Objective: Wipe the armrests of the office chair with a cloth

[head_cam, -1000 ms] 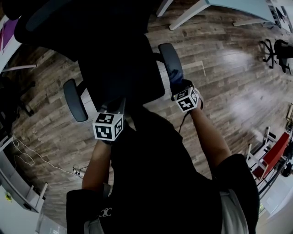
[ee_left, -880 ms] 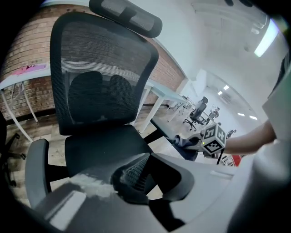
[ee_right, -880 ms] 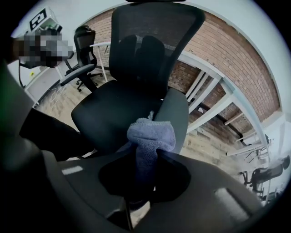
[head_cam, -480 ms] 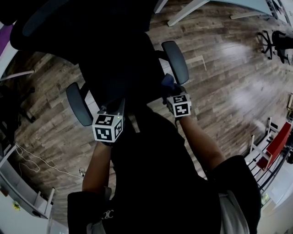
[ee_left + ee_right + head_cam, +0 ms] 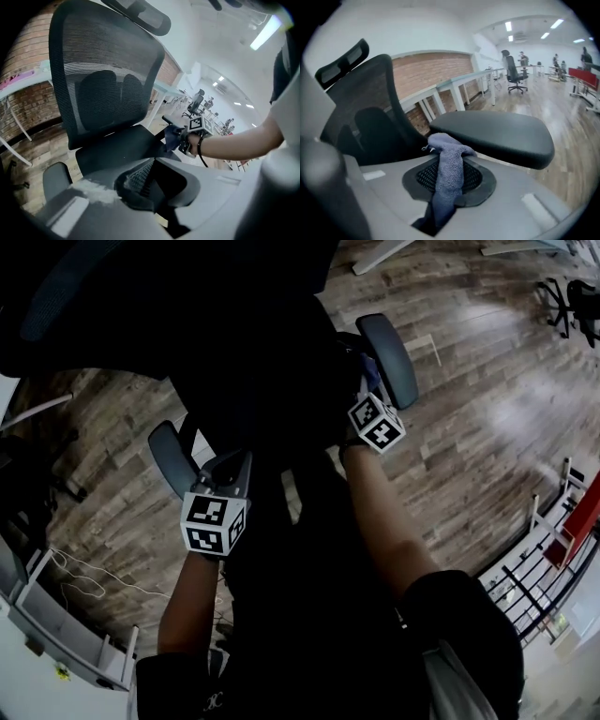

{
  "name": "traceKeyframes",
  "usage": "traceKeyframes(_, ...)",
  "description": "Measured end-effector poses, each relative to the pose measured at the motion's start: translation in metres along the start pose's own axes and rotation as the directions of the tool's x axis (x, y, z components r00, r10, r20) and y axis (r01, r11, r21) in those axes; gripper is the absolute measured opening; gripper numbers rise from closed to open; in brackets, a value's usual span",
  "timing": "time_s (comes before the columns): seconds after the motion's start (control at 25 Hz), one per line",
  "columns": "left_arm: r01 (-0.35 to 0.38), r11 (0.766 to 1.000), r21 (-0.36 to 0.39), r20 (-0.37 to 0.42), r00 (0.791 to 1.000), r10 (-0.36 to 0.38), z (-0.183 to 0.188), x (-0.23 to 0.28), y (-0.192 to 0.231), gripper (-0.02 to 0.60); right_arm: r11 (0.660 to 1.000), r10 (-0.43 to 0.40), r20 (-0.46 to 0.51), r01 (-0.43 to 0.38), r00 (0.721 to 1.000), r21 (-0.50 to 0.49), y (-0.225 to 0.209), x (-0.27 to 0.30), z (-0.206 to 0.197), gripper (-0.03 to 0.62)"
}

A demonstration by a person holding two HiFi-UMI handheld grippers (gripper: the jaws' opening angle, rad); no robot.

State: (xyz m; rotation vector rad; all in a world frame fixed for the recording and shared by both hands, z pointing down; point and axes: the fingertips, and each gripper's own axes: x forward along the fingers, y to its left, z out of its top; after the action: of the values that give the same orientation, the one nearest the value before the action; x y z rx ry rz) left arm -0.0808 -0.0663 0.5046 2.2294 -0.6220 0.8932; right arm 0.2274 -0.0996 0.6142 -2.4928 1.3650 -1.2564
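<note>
The black office chair (image 5: 105, 89) stands in front of me. My right gripper (image 5: 450, 180) is shut on a blue-grey cloth (image 5: 449, 166). The top of the cloth touches the near edge of the right armrest pad (image 5: 497, 131). From the head view, the right gripper (image 5: 366, 395) sits at the inner side of that armrest (image 5: 392, 357), by the seat. My left gripper (image 5: 234, 467) hovers beside the left armrest (image 5: 172, 457); in its own view the left gripper (image 5: 150, 180) is open with nothing between its fingers, and the left armrest (image 5: 56, 176) shows low at the left.
The chair stands on a wood-plank floor (image 5: 469, 409). White desks along a brick wall (image 5: 436, 70) lie beyond the chair. Another office chair (image 5: 513, 70) and red furniture (image 5: 583, 77) stand far off. A cable (image 5: 84, 587) lies on the floor at the left.
My right gripper with the cloth has moved from the near end of the right armrest to its inner side. The left gripper stays near the left armrest. The head view has shifted.
</note>
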Motion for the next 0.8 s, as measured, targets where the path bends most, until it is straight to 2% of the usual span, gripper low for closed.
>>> traceKeyframes(0.12, 0.009, 1.000, 0.027, -0.034, 0.999, -0.009, -0.005, -0.002, 0.019, 0.006, 0.993, -0.053, 0.096, 0.042, 0.994, 0.113, -0.001, 0.015, 0.014, 0.067)
traceKeyframes(0.36, 0.028, 0.997, 0.068, -0.064, 0.998, -0.023, -0.008, -0.005, 0.041, 0.006, 0.981, -0.102, 0.176, 0.069, 0.979, 0.183, -0.007, 0.034, 0.015, 0.067)
traceKeyframes(0.64, 0.006, 0.999, 0.048, -0.057, 0.998, -0.004, -0.004, -0.007, 0.068, 0.006, 0.974, -0.134, 0.197, 0.092, 0.971, 0.208, -0.019, 0.059, 0.019, 0.067)
traceKeyframes(0.8, 0.000, 0.999, 0.034, -0.062, 0.998, 0.002, -0.008, -0.006, 0.072, 0.006, 0.973, -0.136, 0.168, 0.099, 0.976, 0.209, -0.019, 0.075, 0.008, 0.067)
